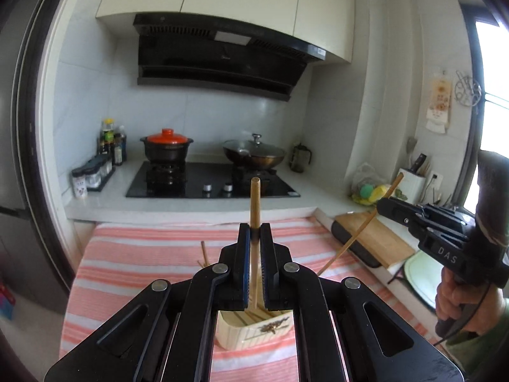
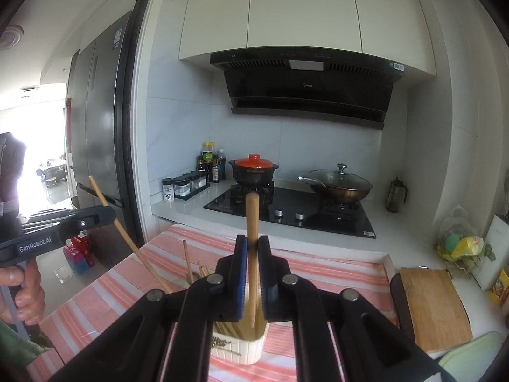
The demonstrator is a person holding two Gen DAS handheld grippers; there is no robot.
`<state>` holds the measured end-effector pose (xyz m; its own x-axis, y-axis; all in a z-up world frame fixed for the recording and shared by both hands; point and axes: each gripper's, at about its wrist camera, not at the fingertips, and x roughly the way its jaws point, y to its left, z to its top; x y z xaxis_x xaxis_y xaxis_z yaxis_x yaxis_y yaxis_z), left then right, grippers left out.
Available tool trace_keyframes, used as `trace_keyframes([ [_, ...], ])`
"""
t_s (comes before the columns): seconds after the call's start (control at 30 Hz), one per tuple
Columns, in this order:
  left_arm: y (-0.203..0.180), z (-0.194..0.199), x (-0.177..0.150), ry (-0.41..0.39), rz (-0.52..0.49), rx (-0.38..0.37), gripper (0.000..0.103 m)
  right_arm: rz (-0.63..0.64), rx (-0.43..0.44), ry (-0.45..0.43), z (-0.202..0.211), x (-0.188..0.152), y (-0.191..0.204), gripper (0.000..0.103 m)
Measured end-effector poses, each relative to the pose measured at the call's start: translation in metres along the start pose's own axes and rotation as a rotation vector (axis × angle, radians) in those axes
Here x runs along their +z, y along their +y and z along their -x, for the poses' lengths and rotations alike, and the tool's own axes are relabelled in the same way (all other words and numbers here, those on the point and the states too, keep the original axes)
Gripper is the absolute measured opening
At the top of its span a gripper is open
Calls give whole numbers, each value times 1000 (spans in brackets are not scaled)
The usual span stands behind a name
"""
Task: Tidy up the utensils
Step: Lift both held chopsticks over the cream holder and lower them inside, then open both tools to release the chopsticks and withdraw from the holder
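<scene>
Both cameras ride just behind their own fingers, raised above the striped cloth (image 1: 133, 254) on the bench and tilted a little downward toward the black hob (image 1: 213, 181).

The left wrist view faces the hob nearly square on, with the other gripper (image 1: 386, 205) at its right edge.

The right wrist view looks at the hob (image 2: 292, 210) from further right and takes in the refrigerator (image 2: 98, 121) left of it.

Both views share the hob, the range hood (image 2: 308, 86) above it and the cream holder (image 2: 237, 347) close below the lens.

left gripper (image 1: 254, 234) clamped, right gripper (image 2: 252, 245) clamped
</scene>
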<state>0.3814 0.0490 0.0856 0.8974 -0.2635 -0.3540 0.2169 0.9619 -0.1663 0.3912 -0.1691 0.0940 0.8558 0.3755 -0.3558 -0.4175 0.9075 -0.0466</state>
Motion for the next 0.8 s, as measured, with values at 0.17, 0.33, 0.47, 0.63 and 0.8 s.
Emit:
trace_keyframes([
  [0.17,13,-63,-14,123,11,27,4,43,59,99,-63,-15,9,7],
  [0.33,32,-118,-42,270,50,49,4,82,78,309,-138,-47,23,7],
  [0.47,37,-144,-57,332,56,59,5,83,65,413,-184,-65,24,7],
  [0.63,31,-139,-59,312,47,67,38,-34,56,368,-201,-61,9,21],
  [0.8,19,-89,-54,198,-18,110,81,-124,28,235,-161,-41,-9,45],
])
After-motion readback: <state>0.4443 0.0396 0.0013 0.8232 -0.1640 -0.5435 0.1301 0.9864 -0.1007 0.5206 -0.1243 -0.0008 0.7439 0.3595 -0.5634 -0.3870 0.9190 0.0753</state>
